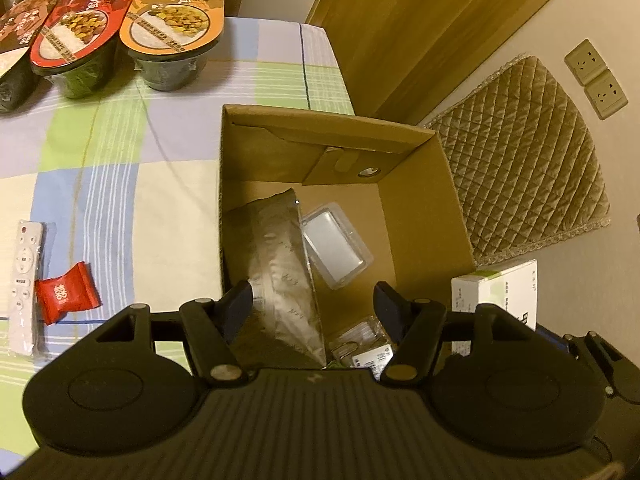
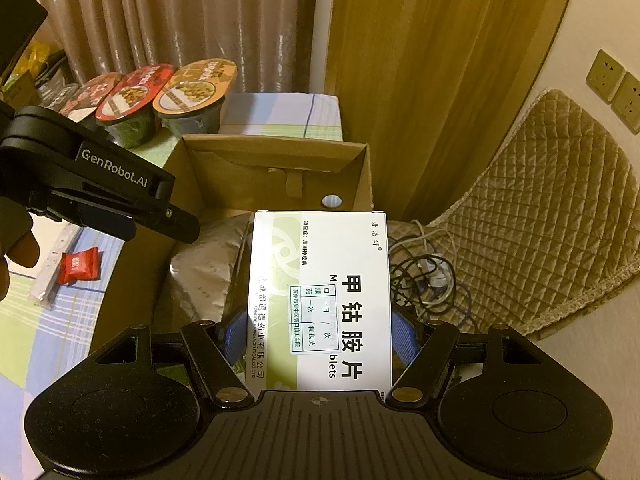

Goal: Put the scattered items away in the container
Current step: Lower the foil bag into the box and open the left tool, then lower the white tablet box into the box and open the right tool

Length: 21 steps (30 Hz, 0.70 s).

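Left wrist view: the left tool (image 1: 316,306), fingers spread apart and empty, hangs over the open cardboard box (image 1: 420,216), which stands on the checked tablecloth (image 1: 120,152) of the table. Inside the box lie a silver foil pouch (image 1: 276,264), a clear plastic blister case (image 1: 334,246) just beside it, and small packets (image 1: 360,344) near the front wall. On the cloth to the left, well apart from the box, a red candy packet (image 1: 66,298) touches a white remote control (image 1: 24,280); three instant rice bowls (image 1: 120,28) stand at the far edge. Right wrist view: the right tool (image 2: 318,336) is clamped on a white medicine box (image 2: 320,300), held above the near right side of the cardboard box, beside a tangle of cables (image 2: 428,276).
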### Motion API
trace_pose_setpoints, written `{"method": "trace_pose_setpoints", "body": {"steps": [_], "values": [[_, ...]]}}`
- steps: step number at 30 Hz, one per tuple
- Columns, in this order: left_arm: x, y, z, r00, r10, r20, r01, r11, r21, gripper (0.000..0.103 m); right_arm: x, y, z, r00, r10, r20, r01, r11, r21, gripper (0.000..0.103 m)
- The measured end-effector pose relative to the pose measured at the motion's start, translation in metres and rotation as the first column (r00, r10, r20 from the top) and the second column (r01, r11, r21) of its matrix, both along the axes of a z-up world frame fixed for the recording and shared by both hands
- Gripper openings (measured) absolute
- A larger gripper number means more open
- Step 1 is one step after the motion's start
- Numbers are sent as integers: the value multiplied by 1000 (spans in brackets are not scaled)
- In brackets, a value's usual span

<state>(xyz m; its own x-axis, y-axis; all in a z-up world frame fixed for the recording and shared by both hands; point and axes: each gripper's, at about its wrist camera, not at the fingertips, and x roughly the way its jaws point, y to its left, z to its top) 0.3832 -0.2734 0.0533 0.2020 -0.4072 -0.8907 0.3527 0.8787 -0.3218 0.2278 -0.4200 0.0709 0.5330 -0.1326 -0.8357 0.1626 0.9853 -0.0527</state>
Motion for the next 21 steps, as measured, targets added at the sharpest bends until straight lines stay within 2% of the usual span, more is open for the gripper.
{"method": "trace_pose_setpoints", "body": {"steps": [10, 21], "values": [[-7, 14, 7, 999, -21, 35, 20, 999, 41, 62, -3, 11, 3, 1000, 10, -3, -10, 1000, 0, 73], [-8, 33, 12, 999, -2, 46, 0, 999, 48, 62, 1, 21, 9, 1000, 18, 10, -18, 999, 28, 73]]}}
